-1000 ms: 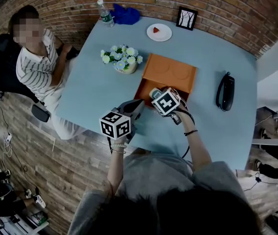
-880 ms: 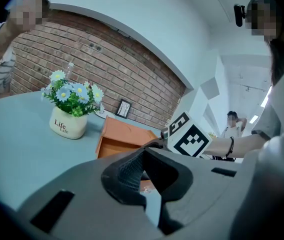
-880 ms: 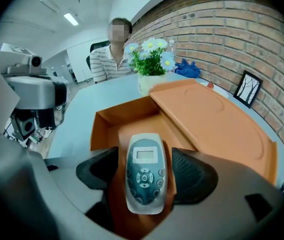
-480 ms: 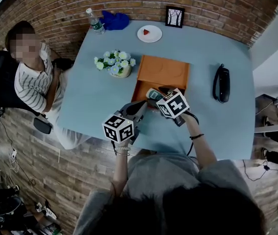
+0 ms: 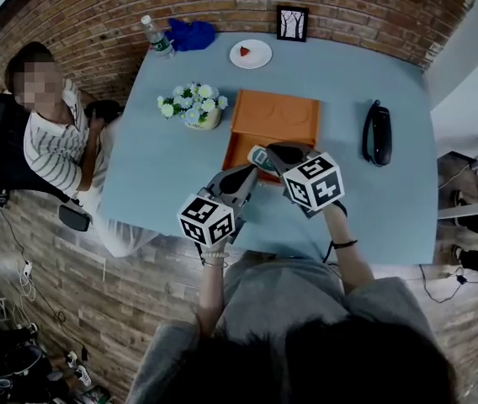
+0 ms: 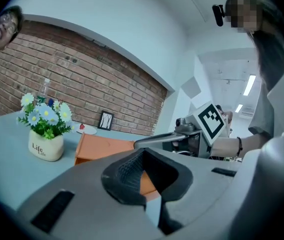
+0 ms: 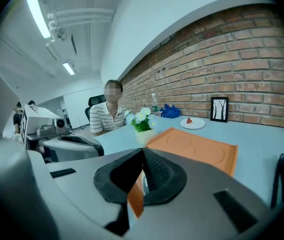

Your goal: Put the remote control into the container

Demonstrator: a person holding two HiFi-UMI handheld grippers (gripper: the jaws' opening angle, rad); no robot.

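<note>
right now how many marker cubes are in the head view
2: the left cube over the table's near edge, the right cube just short of the container. None looks hidden.

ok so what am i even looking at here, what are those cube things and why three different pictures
No robot: a person holds two grippers, and the cubes are part of them. One picture is from a camera on the person's head, looking down; the others from cameras on the left gripper and right gripper. Both have jaws shut, holding nothing. On the blue table are an orange container, a flower pot, a plate and a picture frame; the black remote control lies right of the container, untouched.
</note>
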